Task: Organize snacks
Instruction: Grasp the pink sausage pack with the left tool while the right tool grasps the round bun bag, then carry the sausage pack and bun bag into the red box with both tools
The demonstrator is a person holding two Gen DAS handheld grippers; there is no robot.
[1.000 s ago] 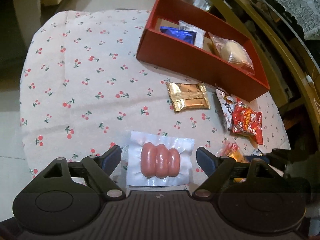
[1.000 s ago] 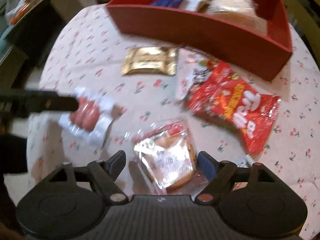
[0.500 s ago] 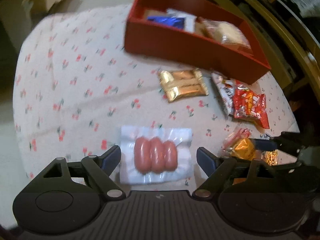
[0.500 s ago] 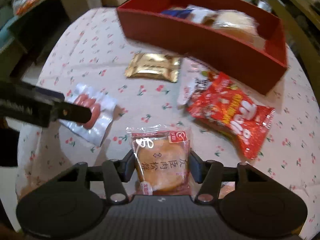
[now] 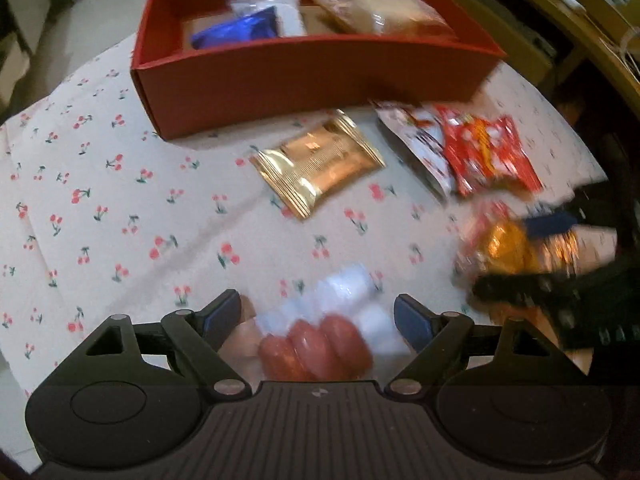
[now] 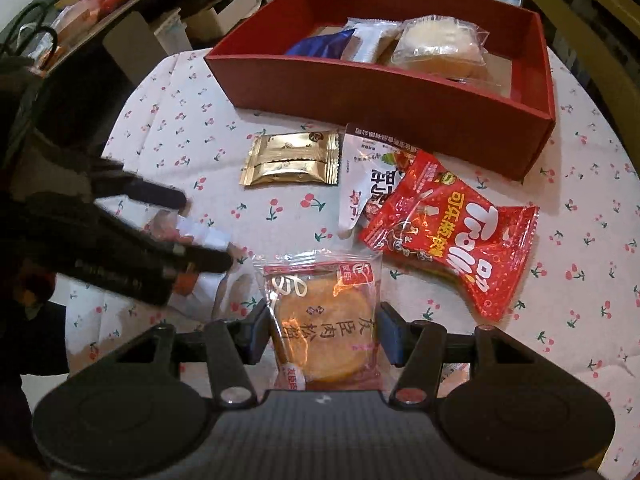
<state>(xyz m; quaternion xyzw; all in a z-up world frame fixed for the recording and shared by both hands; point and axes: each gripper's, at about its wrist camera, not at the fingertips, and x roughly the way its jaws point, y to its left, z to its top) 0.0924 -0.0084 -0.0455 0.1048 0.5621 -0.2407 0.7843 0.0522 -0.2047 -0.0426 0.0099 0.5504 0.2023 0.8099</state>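
Left tongs now much closer to the red box than half a second ago; view blurred from motion. Sausage pack sits tilted between the spread jaws; pads not touching it, so left tongs are open. Whether the pack is lifted off the desk I cannot tell.

Right tongs clamped on the meat floss cake pack, same grip as 0.5 s ago; one second ago they were open with the pack lying loose between the jaws. Pack now sits higher against the cherry-print cloth.

Writing: the cake wrapper carries Chinese characters, with a red corner badge, too small to read. Red gummy bag reads "Trolli" plus yellow Chinese text. White packet under it shows large dark characters, partly covered. Gold twin-bar wrapper has a small round logo, unreadable.

Gold wrapper, white packet and red bag lie on the desk in front of the box, unmoved. Inside the box: blue packet, white sachet, clear-wrapped pale cake.
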